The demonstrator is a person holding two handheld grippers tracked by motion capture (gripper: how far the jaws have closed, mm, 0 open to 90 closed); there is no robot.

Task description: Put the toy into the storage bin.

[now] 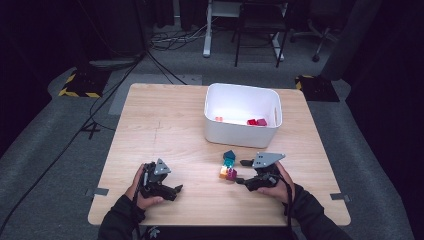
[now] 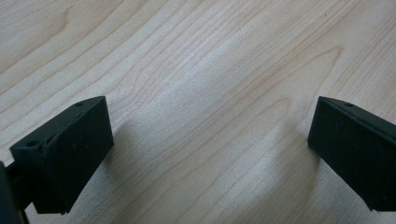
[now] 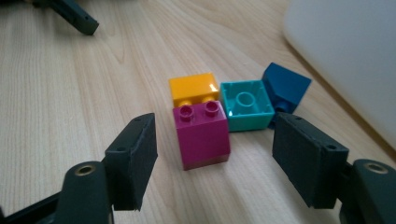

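A person's right gripper sits low on the pale wooden worktop, its two black fingers spread apart with a magenta brick standing between them, touched by neither pad. The magenta brick stands studs-up, nearer the left finger than the right in the right gripper view. Just beyond it, farther from the fingers, an orange brick lies touching its far side, and a teal brick lies beside that with its hollow underside turned toward the camera. A dark blue brick leans tilted against the teal one, just past the tip of the right-hand finger.

From the high view, the same small cluster of bricks sits directly ahead of the right gripper, between it and a white bin that holds two red pieces and a small orange one.

The left gripper rests well apart from the cluster, held in the left hand near the worktop's near edge; its fingers stand wide apart over bare wood, with nothing between them.
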